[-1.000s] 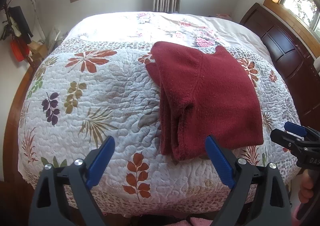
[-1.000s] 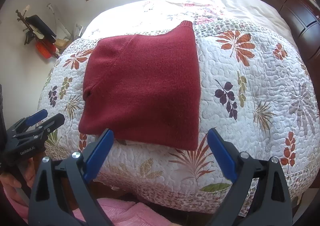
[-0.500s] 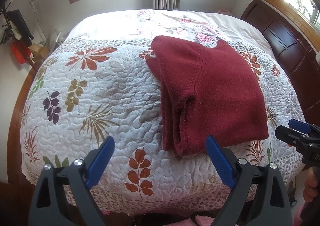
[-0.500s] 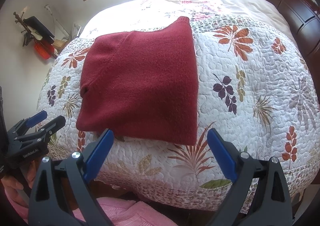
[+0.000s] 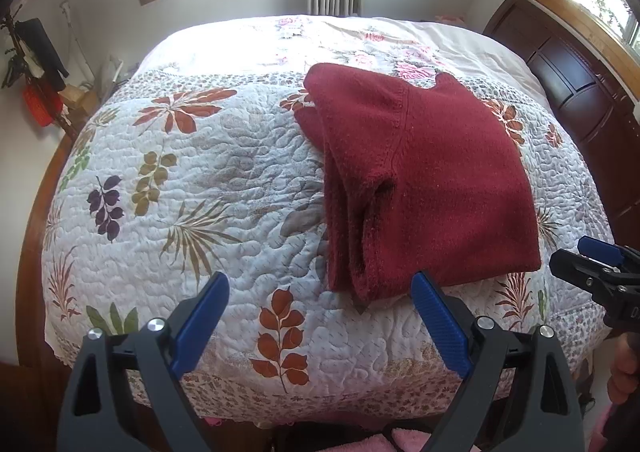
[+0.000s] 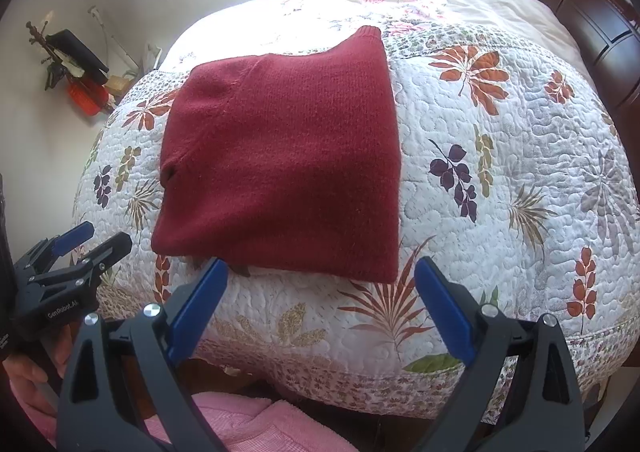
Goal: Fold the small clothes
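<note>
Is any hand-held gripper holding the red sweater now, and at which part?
Nothing is held. Both the left hand-held gripper and the right hand-held gripper are open, short of the folded sweater lying on the bed.

Your left gripper [image 5: 320, 308] and right gripper [image 6: 320, 292] were black with blue finger pads [image 5: 202, 316] and shiny silver screws [image 5: 156, 324]. You wore fluffy pink clothes [image 6: 256, 428].

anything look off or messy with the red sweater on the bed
Mostly tidy: the red sweater lies folded flat on the quilt. One small oddity: along its left edge the layers gape in loose rolls rather than lying flush. Both grippers, left and right, are open and clear of it.
</note>
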Demonstrator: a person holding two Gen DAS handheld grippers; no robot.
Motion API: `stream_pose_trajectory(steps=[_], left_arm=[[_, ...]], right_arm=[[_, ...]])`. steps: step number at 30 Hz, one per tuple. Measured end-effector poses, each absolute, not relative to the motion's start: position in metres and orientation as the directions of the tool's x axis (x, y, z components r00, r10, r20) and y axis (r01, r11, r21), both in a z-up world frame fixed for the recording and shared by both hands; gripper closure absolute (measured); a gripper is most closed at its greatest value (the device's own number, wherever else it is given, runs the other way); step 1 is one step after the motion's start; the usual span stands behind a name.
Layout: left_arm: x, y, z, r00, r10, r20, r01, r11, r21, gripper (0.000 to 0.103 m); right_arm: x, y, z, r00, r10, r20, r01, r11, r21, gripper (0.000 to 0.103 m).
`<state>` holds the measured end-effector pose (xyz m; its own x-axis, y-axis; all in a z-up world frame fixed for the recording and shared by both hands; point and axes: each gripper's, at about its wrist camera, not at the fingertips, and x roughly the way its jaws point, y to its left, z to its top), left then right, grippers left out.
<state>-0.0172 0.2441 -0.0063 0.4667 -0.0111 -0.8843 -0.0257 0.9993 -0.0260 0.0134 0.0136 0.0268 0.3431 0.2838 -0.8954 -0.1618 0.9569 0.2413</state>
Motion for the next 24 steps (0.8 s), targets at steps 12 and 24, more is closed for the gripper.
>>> stream_pose_trajectory(steps=[12, 24], left_arm=[[-0.0199, 0.2444, -0.0072, 0.465, -0.012, -0.885, -0.024, 0.999, -0.026, 0.01], [-0.0221, 0.2442, -0.0061, 0.47, -0.011, -0.883, -0.01, 1.0, -0.018, 0.01]], right_arm=[[0.0092, 0.0154, 0.0281, 0.354, 0.268, -0.896, -0.162, 0.961, 0.224, 0.009], [0.0074, 0.015, 0.0271, 0.347, 0.266, -0.899, -0.141, 0.963, 0.231, 0.009]])
